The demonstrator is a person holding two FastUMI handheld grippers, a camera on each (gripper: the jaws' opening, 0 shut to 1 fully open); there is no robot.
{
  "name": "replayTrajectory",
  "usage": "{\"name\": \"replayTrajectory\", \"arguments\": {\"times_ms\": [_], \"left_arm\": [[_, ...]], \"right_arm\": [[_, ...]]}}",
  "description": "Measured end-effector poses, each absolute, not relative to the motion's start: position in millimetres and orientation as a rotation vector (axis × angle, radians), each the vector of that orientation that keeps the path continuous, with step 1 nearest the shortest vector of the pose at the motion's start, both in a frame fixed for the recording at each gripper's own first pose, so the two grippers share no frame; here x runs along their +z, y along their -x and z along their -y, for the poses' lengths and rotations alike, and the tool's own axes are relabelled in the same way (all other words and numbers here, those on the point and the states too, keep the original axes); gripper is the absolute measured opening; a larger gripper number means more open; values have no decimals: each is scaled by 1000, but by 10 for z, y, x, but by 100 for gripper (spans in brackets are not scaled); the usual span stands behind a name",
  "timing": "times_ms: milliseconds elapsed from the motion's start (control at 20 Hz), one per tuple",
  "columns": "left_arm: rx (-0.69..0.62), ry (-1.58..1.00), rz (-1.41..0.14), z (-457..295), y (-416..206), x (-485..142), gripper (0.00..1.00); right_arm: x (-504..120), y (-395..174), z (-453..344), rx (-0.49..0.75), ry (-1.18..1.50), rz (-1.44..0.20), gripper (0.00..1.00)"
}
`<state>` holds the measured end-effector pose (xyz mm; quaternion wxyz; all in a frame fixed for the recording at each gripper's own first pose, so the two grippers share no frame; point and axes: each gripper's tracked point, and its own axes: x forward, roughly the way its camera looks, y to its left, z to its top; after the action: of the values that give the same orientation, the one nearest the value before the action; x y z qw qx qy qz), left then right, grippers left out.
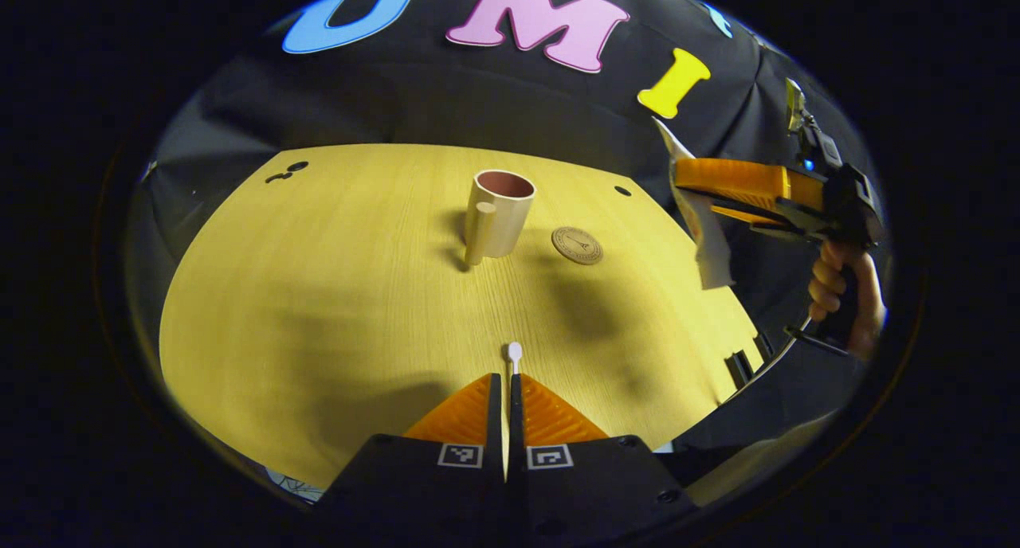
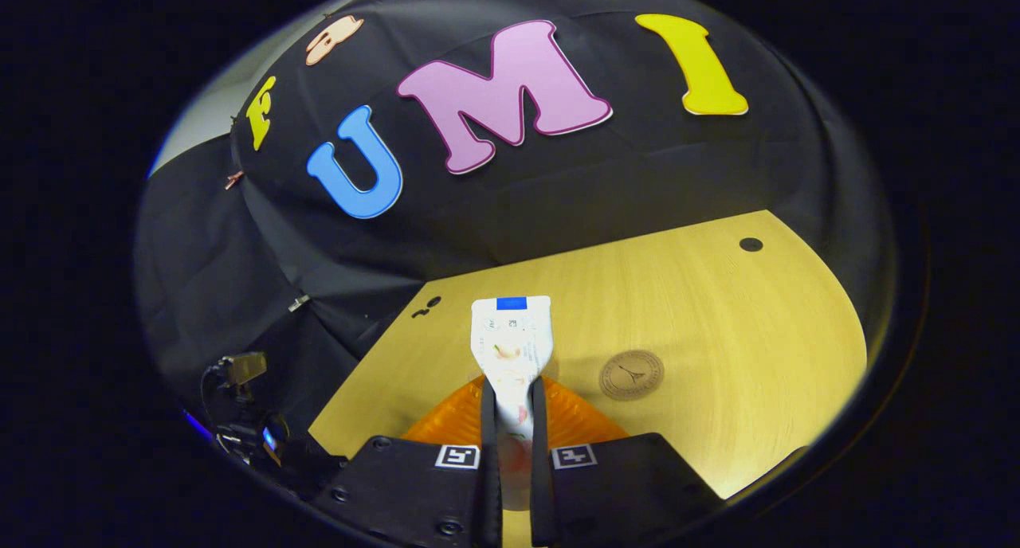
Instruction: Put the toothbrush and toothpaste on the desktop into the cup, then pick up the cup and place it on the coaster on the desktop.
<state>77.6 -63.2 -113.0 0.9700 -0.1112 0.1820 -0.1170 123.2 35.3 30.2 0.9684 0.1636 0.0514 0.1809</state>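
Left gripper view, jaws: my left gripper (image 1: 507, 389) has its orange ribbed fingers (image 1: 466, 414) pressed together on the toothbrush (image 1: 515, 355); only a small white rounded end pokes out past the tips.
Left gripper view, toothbrush axis: it runs straight ahead toward 12 o'clock, in line with the fingers.
Left gripper view, cup: the cup (image 1: 500, 213) stands upright at 12 o'clock, well apart from my fingertips. It is a smooth beige cylinder with a pinkish inside and a straight post-like handle on its 8 o'clock side.
Left gripper view, coaster: the coaster (image 1: 577, 245) lies flat just beside the cup at 4 o'clock from it, a thin round brown disc with a stamped mark.
Left gripper view, desktop: the desktop (image 1: 319, 293) is pale, fine-grained wood.
Left gripper view, other hand: the right gripper (image 1: 705, 193) hangs at 2 o'clock, held by a hand (image 1: 837, 293), above the desktop's edge.
Right gripper view, jaws: my fingers (image 2: 446, 416) are clamped on the toothpaste (image 2: 511, 337).
Right gripper view, toothpaste axis: the flat, glossy white tube points to 12 o'clock, crimped blue-marked end forward.
Right gripper view, coaster: it sits near, at 2 o'clock.
Judgement: the left gripper faces the cup head-on, so I would expect the toothbrush to go in first.
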Motion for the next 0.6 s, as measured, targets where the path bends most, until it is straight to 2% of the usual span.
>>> {"name": "replayTrajectory", "arguments": {"times_ms": [250,600], "left_arm": [[-273,220,-356,735,-722,-1111,6],[-216,93,-515,834,-1069,-1683,6]], "right_arm": [[384,-1289,-432,361,-334,-89,18],[238,-1174,-220,342,-326,-108,18]]}}
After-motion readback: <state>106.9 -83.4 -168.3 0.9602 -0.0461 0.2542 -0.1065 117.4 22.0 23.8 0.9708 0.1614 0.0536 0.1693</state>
